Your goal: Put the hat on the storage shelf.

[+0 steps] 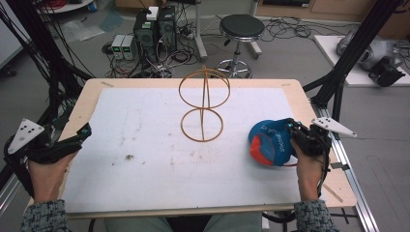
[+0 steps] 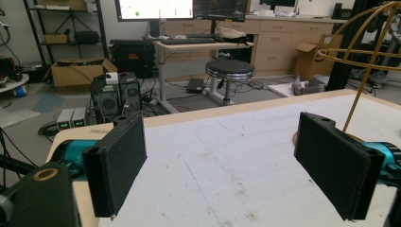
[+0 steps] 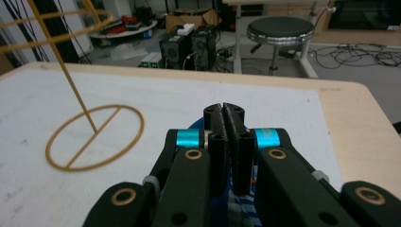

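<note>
Right tool pinching a blue cap at the near right of the surface, wire stand off to its far left.

The right tool [image 1: 291,129] has its jaws closed to a narrow slit on the fabric of a blue and orange cap [image 1: 269,142], which sits at the near right of the white-covered surface [image 1: 145,164], just left of that hand. The gold wire stand [image 1: 203,104], two rings on an upright rod, rises at the middle of the surface, to the left of the cap and farther away, well apart from it. If the cap is meant for the stand, the carry would run leftward and away, and the right hand is plainly the nearer one. The left tool [image 2: 227,158] hangs at the near left edge with jaws spread wide and nothing between them.
</note>
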Action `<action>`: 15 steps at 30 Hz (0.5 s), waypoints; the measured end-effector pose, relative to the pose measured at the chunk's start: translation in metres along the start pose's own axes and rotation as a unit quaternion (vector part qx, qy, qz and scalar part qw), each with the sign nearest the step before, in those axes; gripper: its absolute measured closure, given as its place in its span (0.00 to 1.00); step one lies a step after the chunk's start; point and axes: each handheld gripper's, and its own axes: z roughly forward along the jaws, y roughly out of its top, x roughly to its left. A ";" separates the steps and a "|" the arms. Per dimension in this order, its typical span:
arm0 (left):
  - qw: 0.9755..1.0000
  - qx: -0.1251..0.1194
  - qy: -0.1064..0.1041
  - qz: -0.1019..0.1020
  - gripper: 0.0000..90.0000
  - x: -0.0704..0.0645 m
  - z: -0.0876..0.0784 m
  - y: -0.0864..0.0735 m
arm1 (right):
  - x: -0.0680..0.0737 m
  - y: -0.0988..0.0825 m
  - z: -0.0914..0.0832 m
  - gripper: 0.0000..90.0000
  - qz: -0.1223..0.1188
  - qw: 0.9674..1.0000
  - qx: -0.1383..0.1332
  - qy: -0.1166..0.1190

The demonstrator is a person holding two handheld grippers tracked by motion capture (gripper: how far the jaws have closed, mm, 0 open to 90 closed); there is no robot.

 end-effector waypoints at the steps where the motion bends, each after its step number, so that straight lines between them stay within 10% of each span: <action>1: 1.000 0.000 -0.001 0.000 0.20 0.000 0.000 0.000 | 0.000 0.003 0.001 0.98 0.001 1.000 -0.005 0.000; 15: 1.000 -0.001 -0.001 0.002 0.20 -0.001 0.000 0.001 | 0.016 0.051 0.009 0.98 -0.014 0.999 -0.045 0.000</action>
